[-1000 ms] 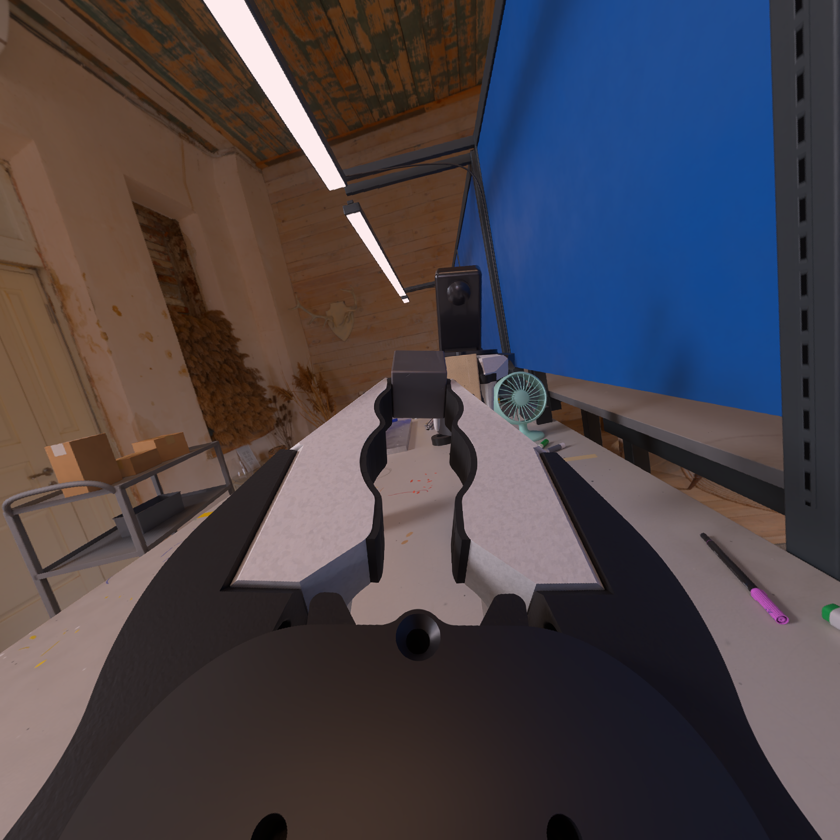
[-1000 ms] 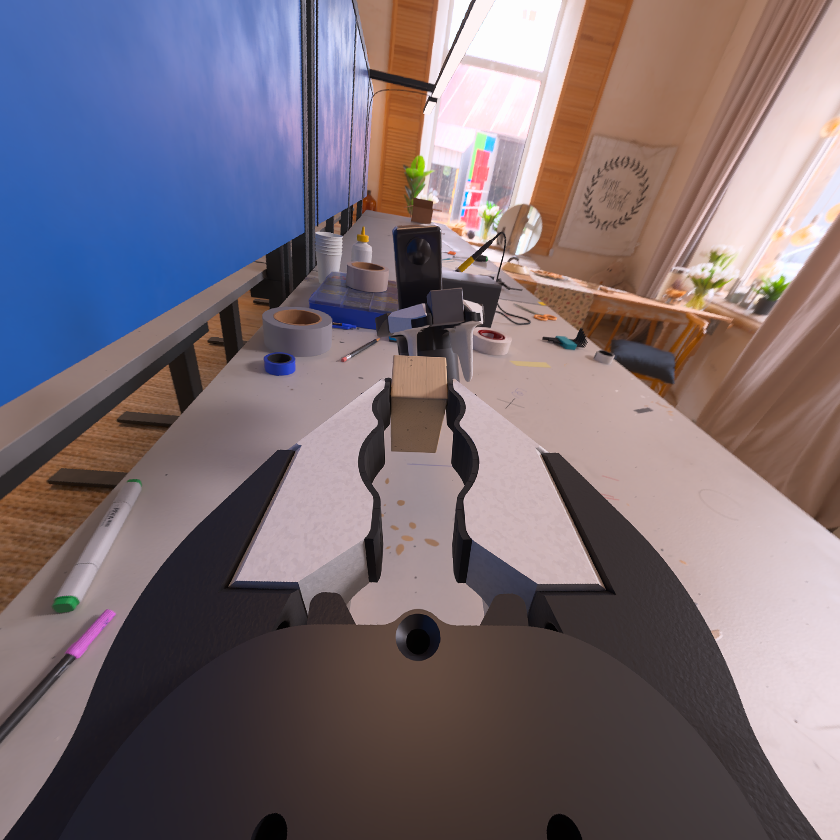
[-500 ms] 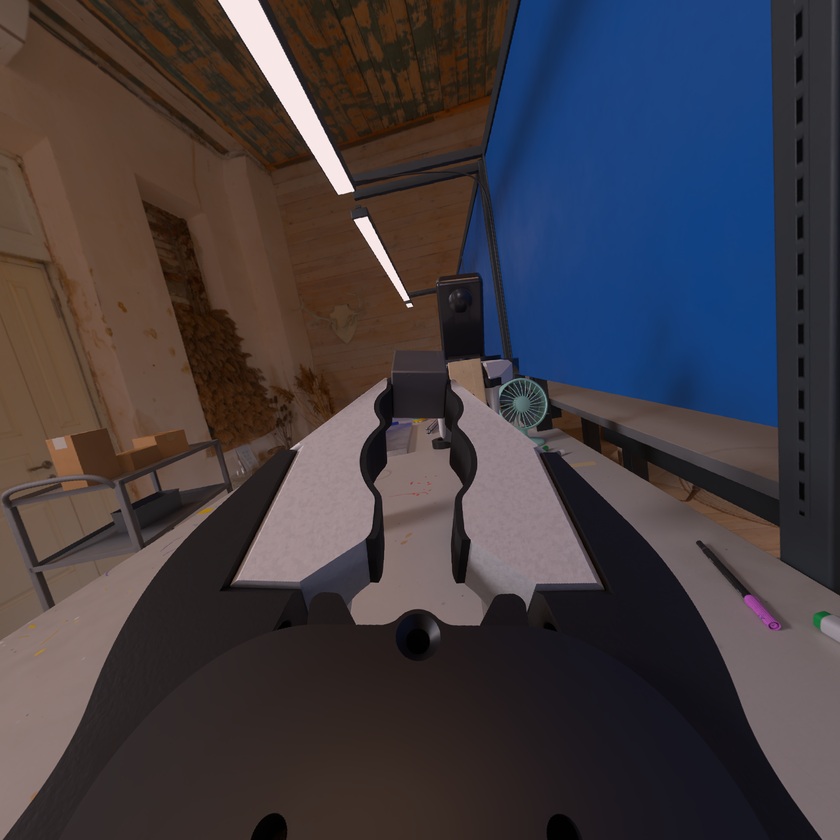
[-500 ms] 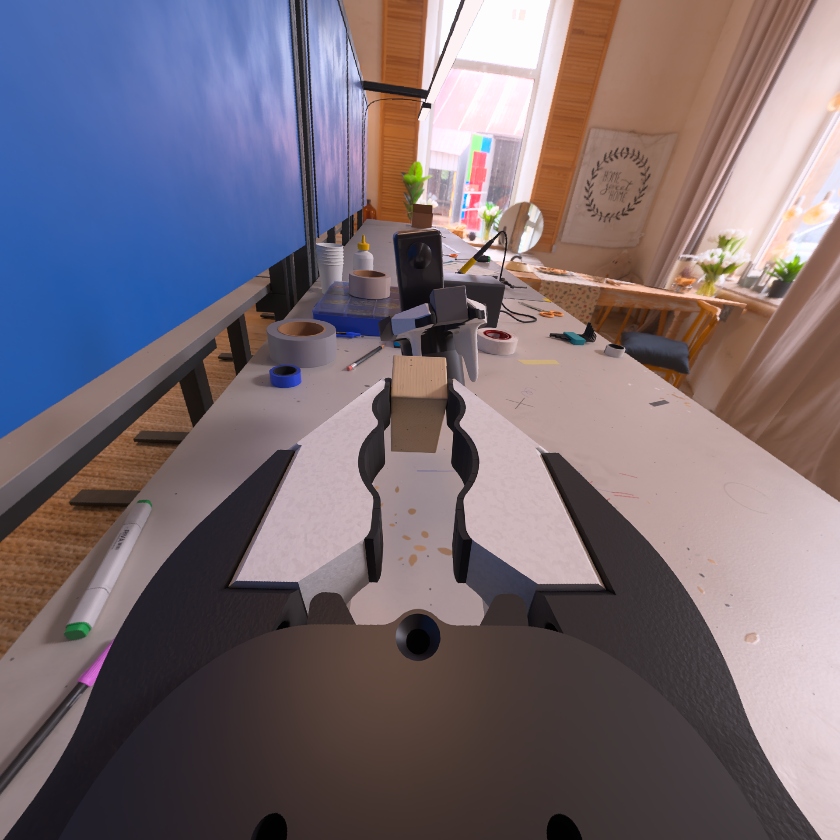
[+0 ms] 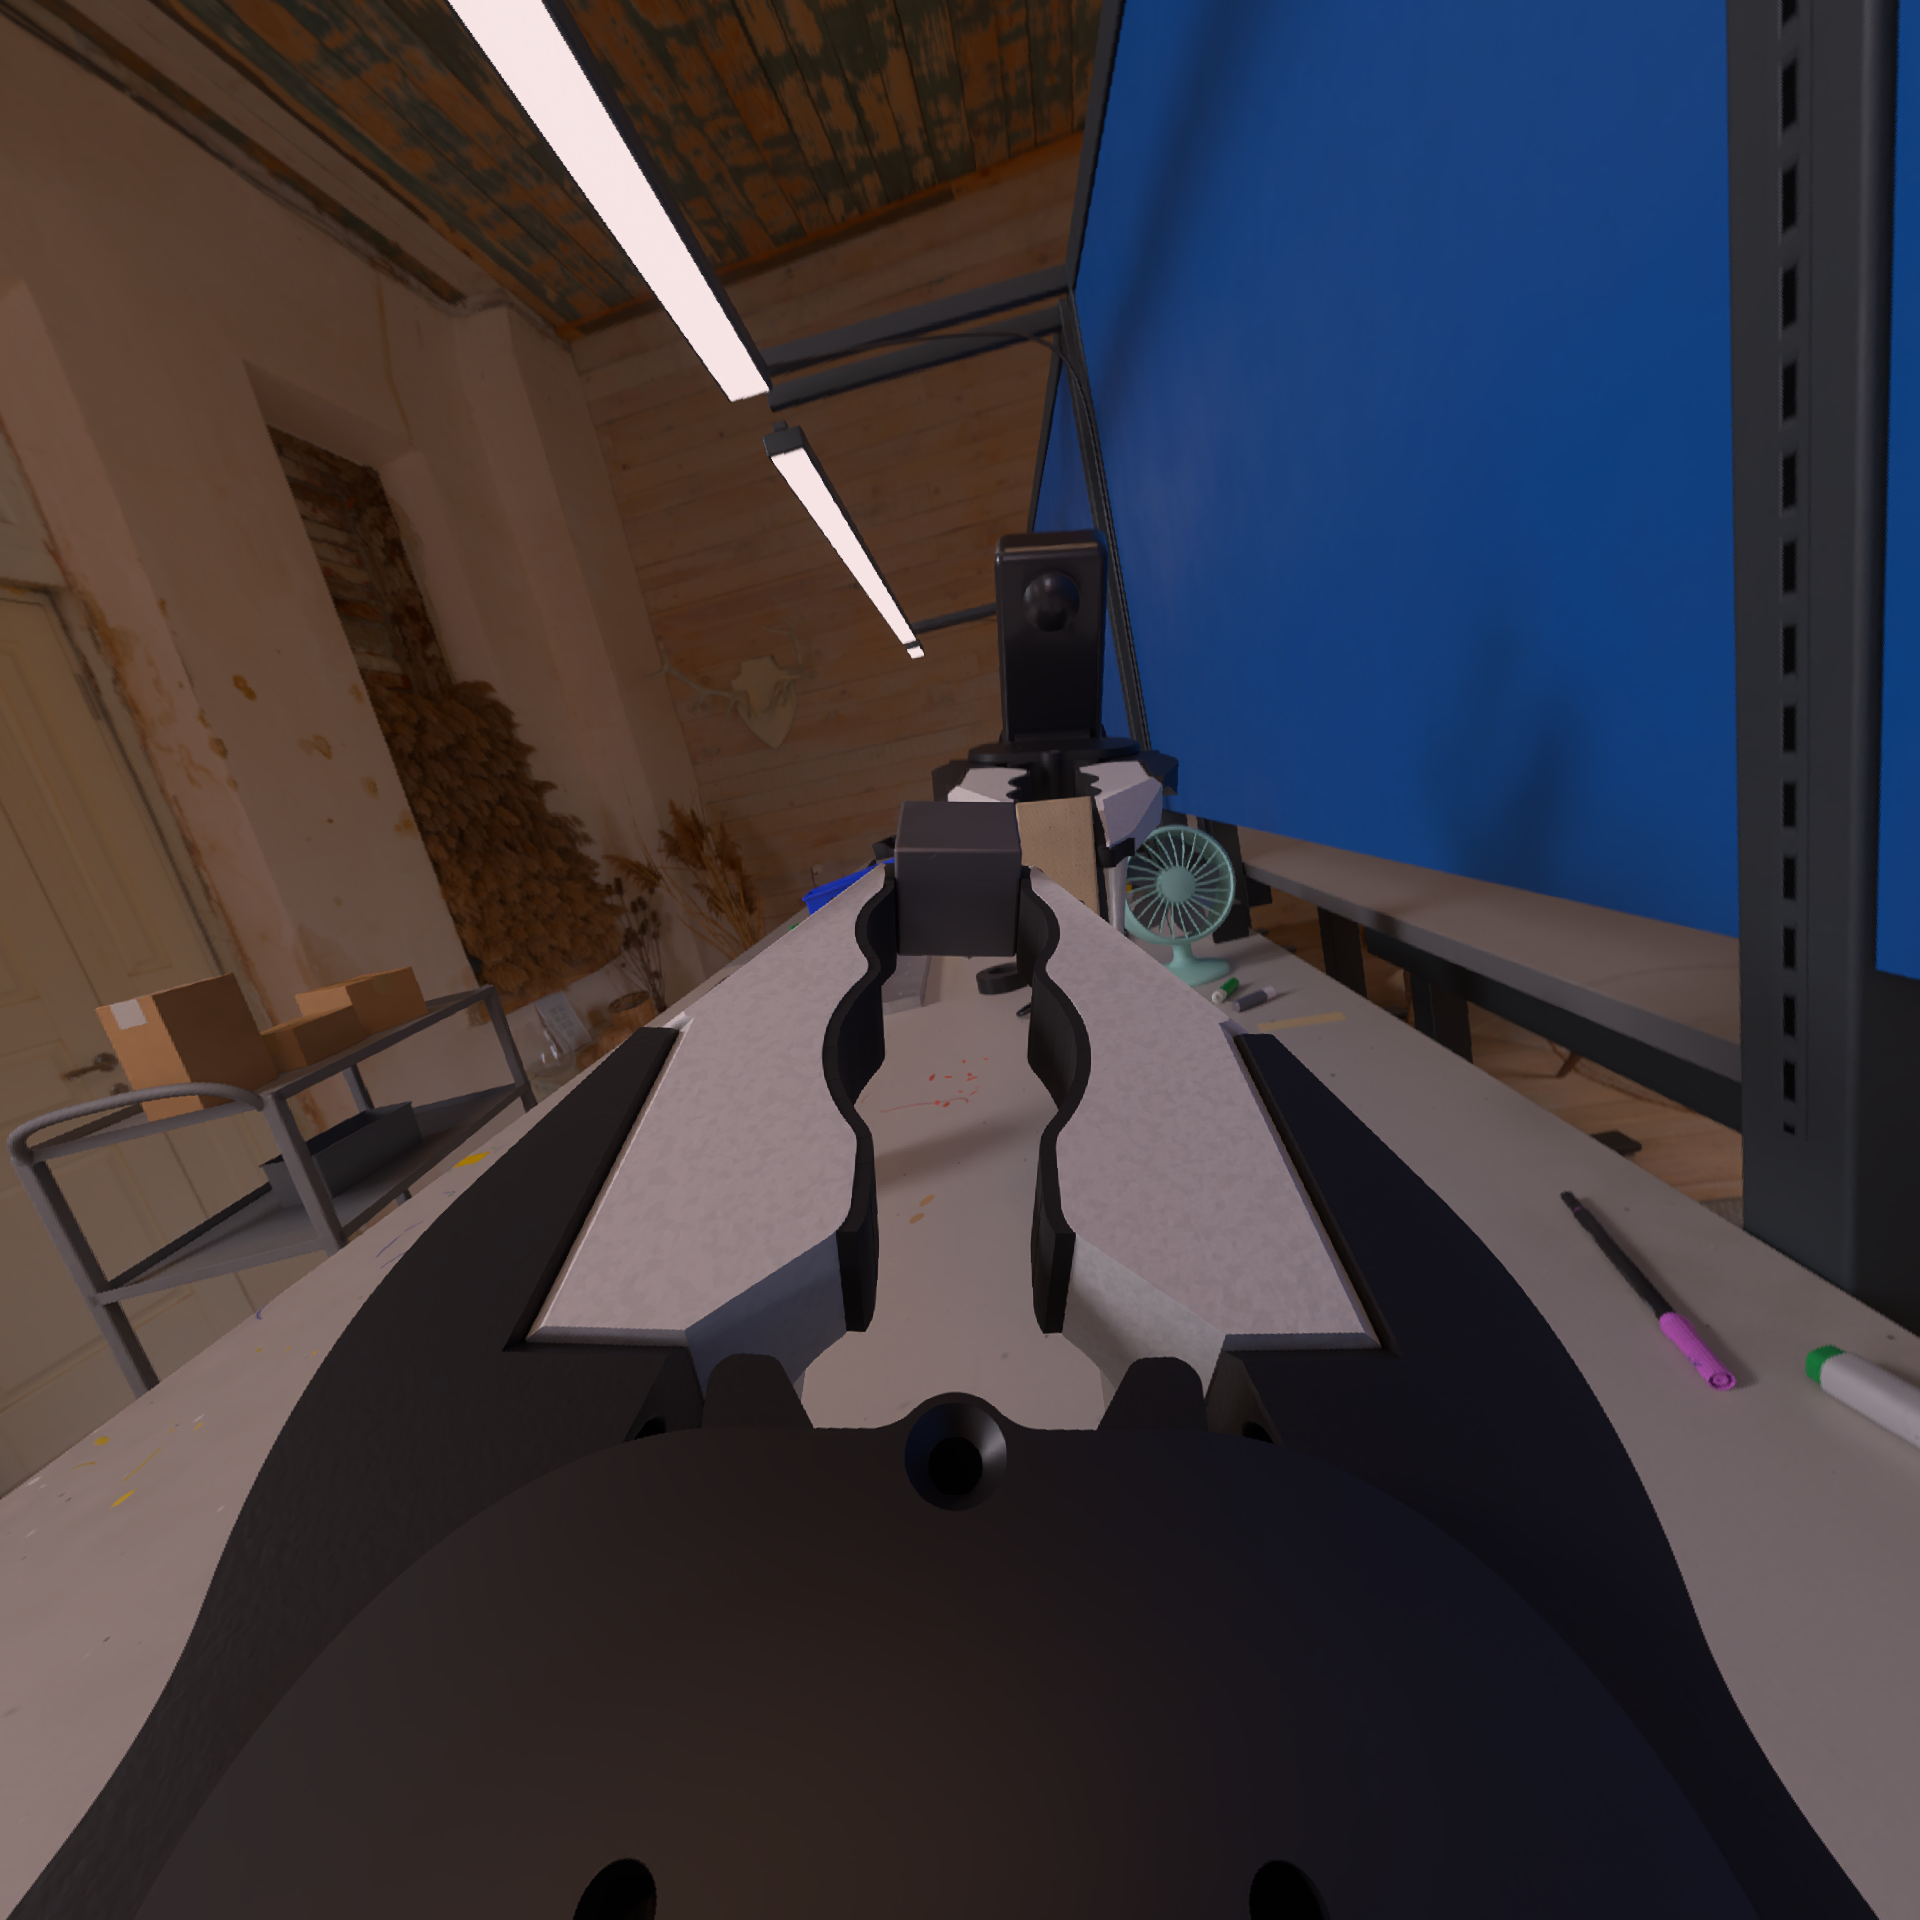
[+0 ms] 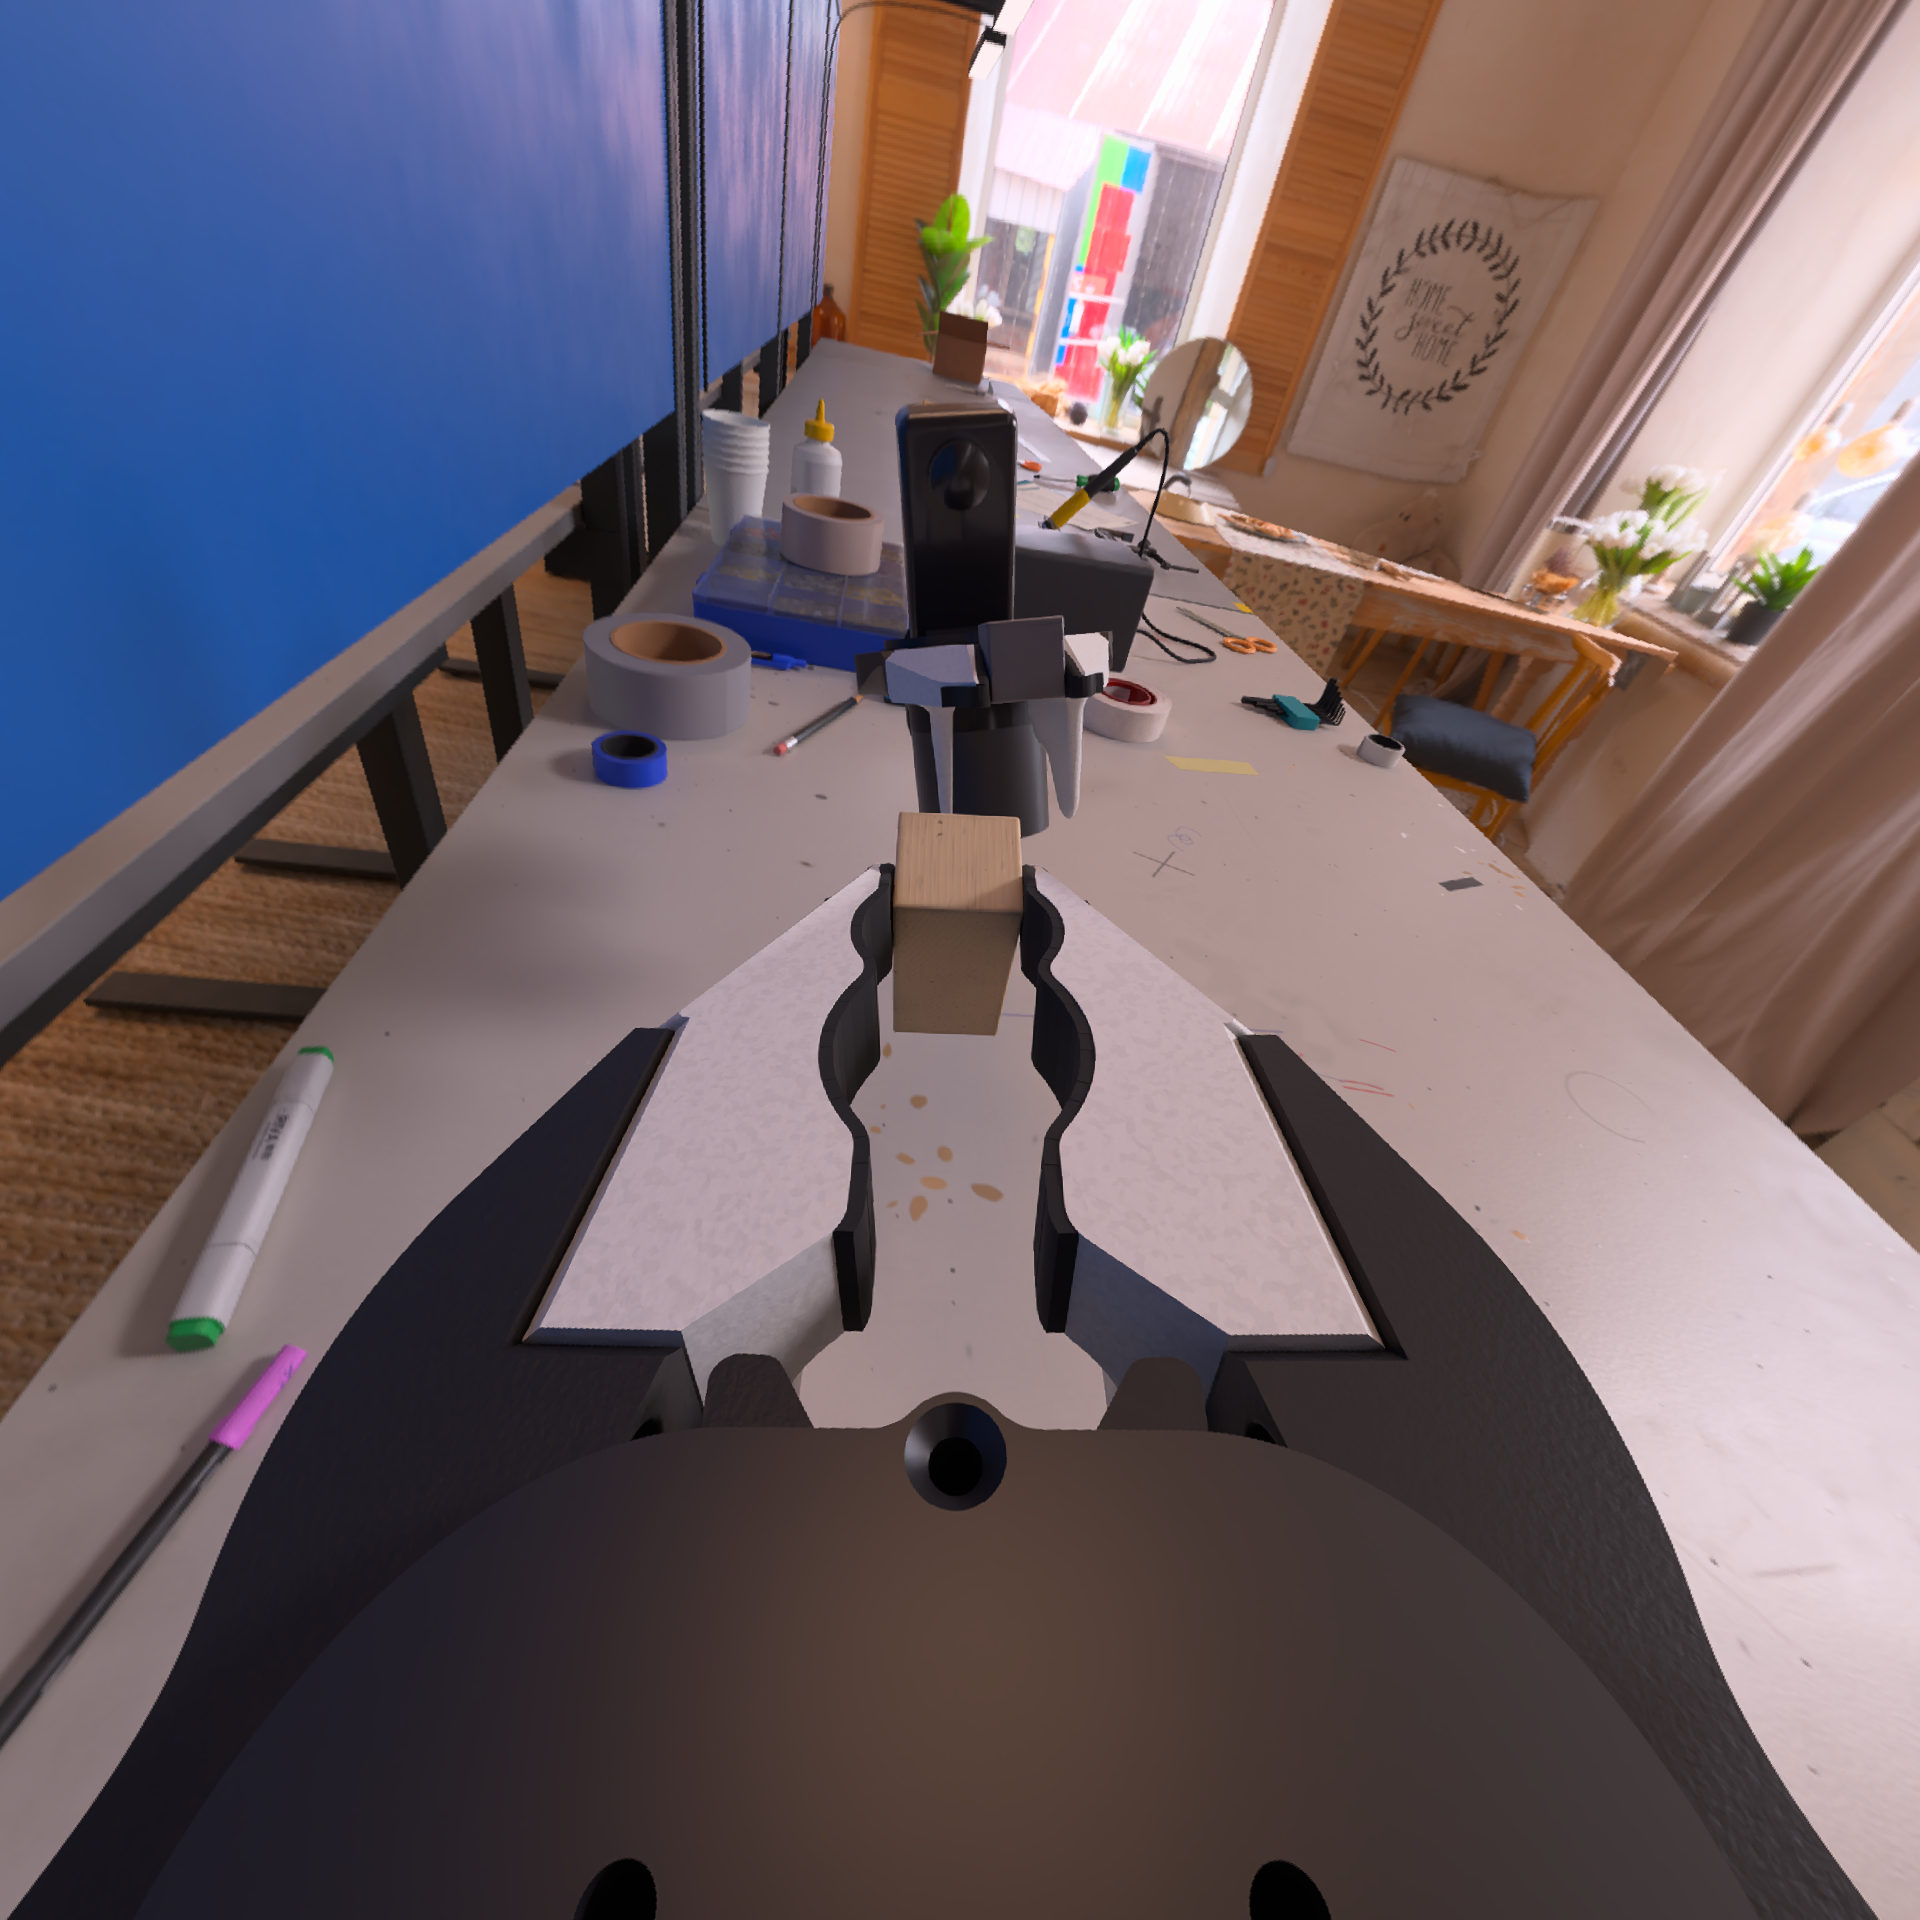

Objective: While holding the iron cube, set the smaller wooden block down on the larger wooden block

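Observation:
In the left wrist view my left gripper (image 5: pixel 956 894) is shut on the dark iron cube (image 5: pixel 956 878) and holds it above the table. Straight ahead and a little higher, the right gripper (image 5: pixel 1055 821) faces me with the smaller wooden block (image 5: pixel 1062 847) in it. In the right wrist view my right gripper (image 6: pixel 956 888) is shut on the pale wooden block (image 6: pixel 954 925), well above the tabletop. The left gripper (image 6: pixel 1003 670) shows beyond it with the iron cube (image 6: pixel 1023 657). No larger wooden block shows in either view.
A long white table (image 6: pixel 1351 1039) runs ahead. Tape rolls (image 6: pixel 667 670), a blue box (image 6: pixel 790 603), cups and a glue bottle stand at left. A marker (image 6: pixel 255 1195) and a pen (image 6: pixel 249 1413) lie near. A teal fan (image 5: pixel 1179 899) and a blue panel (image 5: pixel 1403 468) stand at right.
The right gripper has risen with the wooden block and looks down on the table more steeply. In the left wrist view it now stands higher and closer behind the cube. Both grips are unchanged.

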